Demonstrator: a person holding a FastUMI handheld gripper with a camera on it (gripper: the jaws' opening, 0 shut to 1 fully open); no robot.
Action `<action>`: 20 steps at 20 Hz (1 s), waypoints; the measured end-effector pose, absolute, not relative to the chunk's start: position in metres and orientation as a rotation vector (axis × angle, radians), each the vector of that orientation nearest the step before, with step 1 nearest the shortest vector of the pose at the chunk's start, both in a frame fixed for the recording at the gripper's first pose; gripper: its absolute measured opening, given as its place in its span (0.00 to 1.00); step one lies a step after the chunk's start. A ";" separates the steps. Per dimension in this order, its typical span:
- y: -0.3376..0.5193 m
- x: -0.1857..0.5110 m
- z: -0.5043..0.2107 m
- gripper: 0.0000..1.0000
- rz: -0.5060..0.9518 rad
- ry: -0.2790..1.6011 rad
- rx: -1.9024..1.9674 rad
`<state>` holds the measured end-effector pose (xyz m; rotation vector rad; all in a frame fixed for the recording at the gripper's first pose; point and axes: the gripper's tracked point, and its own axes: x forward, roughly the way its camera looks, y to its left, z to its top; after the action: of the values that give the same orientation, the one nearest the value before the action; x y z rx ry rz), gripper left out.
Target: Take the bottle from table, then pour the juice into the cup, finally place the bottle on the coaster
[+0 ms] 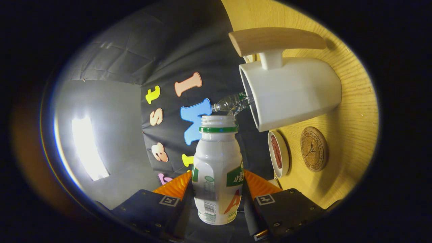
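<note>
The tool (pixel 217 189) is clamping the bottle (pixel 217 175) between its fingers, tipping its open mouth toward the cup (pixel 293 91) just ahead, and I'm guessing juice could be missing the rim and splashing the surface (pixel 354 135).

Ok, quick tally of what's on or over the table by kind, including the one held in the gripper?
Bottles: 2, white juice bottle with the gripper shut on it, clear plastic bottle beyond
Cups: 1, white cup
Coasters: 1, cork coaster
Small dishes: 1, white dish
Total: 5
</note>
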<state>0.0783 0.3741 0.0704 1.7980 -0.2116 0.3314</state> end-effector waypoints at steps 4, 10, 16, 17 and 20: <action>0.376 0.077 0.072 0.67 0.336 -0.213 1.803; 0.374 0.077 0.073 0.67 0.335 -0.221 1.816; 0.373 0.077 0.075 0.67 0.337 -0.227 1.821; 0.372 0.076 0.075 0.67 0.336 -0.227 1.825; 0.370 0.078 0.075 0.67 0.333 -0.229 1.835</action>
<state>0.0779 0.3704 0.0747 1.8350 -0.2289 0.3331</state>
